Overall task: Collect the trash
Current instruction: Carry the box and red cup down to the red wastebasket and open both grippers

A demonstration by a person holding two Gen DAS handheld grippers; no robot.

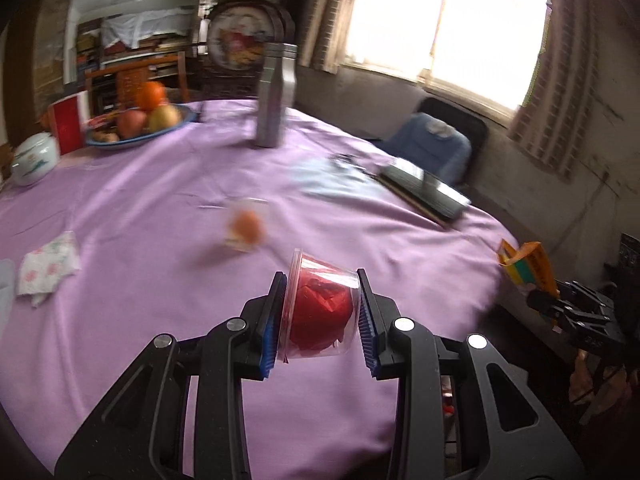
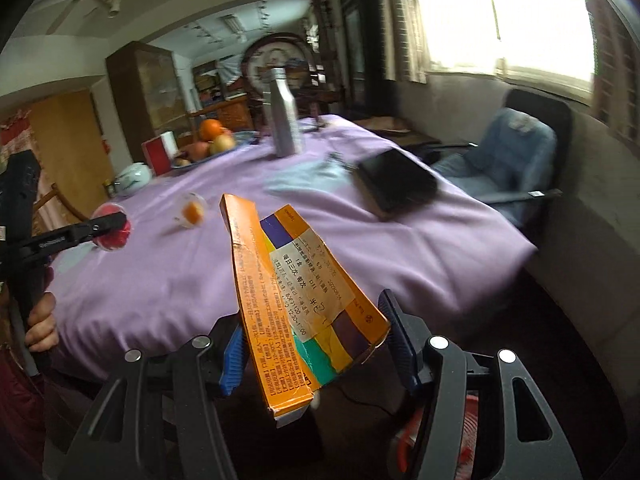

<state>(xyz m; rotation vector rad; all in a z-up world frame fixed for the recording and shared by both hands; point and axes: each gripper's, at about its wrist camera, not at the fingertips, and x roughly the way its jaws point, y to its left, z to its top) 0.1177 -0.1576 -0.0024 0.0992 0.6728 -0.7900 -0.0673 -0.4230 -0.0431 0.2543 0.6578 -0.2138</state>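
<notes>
We see the left gripper [image 1: 322,312] clamped on a clear plastic cup [image 1: 320,306] stuffed with red paper, above the purple-clothed surface [image 1: 160,200]. A second cup [image 1: 246,228] mid-surface is blurred. Right gripper [image 2: 316,344] clamped on a flattened orange medicine box [image 2: 296,300], its label partly legible.

A lived-in home dining room. A round table [image 1: 152,208] under a purple cloth carries a fruit bowl [image 1: 140,130] at its far left, a steel bottle [image 1: 276,96] at the far side and a china jar [image 1: 34,158]. Beyond stand a wooden chair [image 1: 132,76], packed bookshelves [image 1: 160,46] and a big decorative plate [image 1: 240,42]. At right, a curtained window [image 1: 448,20] lights a cushioned armchair [image 2: 508,160].
</notes>
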